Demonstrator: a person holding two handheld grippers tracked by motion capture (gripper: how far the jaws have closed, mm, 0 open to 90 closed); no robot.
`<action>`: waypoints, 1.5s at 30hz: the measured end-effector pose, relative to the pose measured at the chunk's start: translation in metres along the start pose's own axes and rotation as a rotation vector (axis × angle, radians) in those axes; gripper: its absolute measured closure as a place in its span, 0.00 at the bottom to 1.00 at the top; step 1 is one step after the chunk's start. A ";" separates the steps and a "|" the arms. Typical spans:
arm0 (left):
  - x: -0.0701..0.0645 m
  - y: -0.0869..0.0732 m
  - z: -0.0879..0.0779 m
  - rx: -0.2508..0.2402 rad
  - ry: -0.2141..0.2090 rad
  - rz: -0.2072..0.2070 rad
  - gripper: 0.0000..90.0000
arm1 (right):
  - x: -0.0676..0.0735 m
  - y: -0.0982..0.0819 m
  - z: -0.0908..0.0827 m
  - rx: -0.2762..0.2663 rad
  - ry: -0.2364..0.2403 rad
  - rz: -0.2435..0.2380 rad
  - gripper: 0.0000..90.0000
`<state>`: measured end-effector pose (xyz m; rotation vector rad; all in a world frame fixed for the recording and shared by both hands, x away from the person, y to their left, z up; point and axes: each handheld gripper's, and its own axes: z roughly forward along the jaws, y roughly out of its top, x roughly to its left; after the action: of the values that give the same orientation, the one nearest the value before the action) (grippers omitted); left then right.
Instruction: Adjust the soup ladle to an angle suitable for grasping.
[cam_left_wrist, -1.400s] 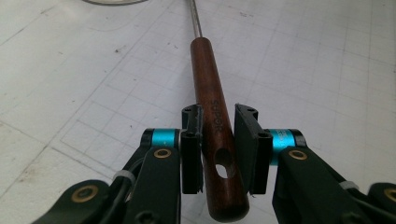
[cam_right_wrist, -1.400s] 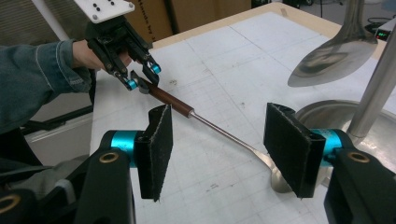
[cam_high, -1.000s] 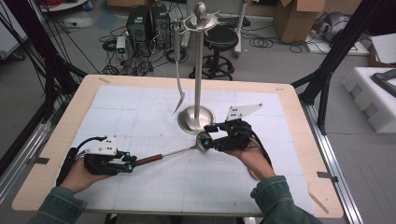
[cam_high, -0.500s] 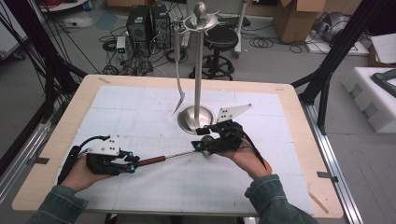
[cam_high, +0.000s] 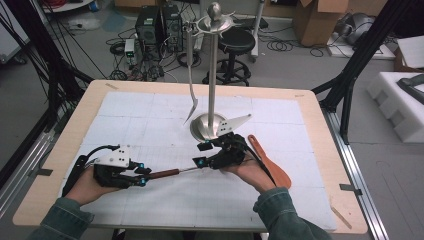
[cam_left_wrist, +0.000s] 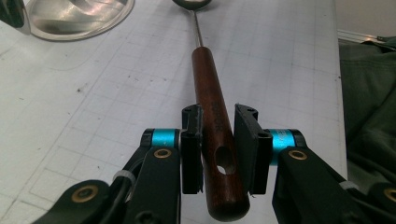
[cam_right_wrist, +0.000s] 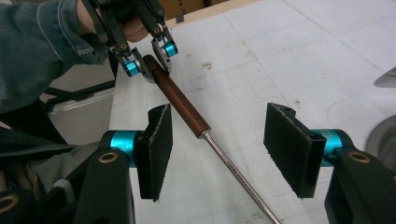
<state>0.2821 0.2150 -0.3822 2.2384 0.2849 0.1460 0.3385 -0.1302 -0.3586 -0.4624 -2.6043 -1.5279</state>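
Note:
A long utensil with a dark wooden handle (cam_high: 162, 174) and a thin metal shaft (cam_high: 186, 170) lies slantwise over the white mat. My left gripper (cam_high: 141, 175) is shut on the handle's end; in the left gripper view its jaws (cam_left_wrist: 218, 126) clamp the handle (cam_left_wrist: 212, 102) just above the hanging hole. The spoon-like head (cam_left_wrist: 192, 3) lies far off. My right gripper (cam_high: 201, 154) is open and straddles the shaft. In the right gripper view the shaft (cam_right_wrist: 233, 168) runs between the wide-apart pads (cam_right_wrist: 156, 140) without touching either.
A tall metal stand (cam_high: 212, 75) with a round base (cam_high: 205, 127) rises behind my right gripper, and a slim metal utensil (cam_high: 191, 95) hangs from its top. A wooden spatula (cam_high: 270, 162) lies on the mat right of my right hand. The table's wooden rim (cam_high: 320, 150) borders the mat.
My right gripper has slid leftward along the shaft toward the left gripper and sunk a little. The wooden spatula now shows beside the right hand. The left gripper has stayed put.

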 end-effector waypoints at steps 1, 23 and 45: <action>0.000 0.001 0.000 -0.001 -0.003 0.001 0.81 | 0.000 0.000 0.003 0.007 0.005 0.001 0.47; -0.005 0.026 0.005 0.018 -0.036 0.052 0.81 | 0.003 -0.005 0.064 0.161 0.101 -0.046 0.49; -0.002 0.034 0.002 -0.020 -0.068 0.023 0.80 | 0.008 -0.004 0.077 0.223 0.190 -0.122 0.74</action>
<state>0.2855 0.1920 -0.3568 2.2228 0.2207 0.0841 0.3360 -0.0634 -0.3987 -0.1346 -2.6503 -1.2216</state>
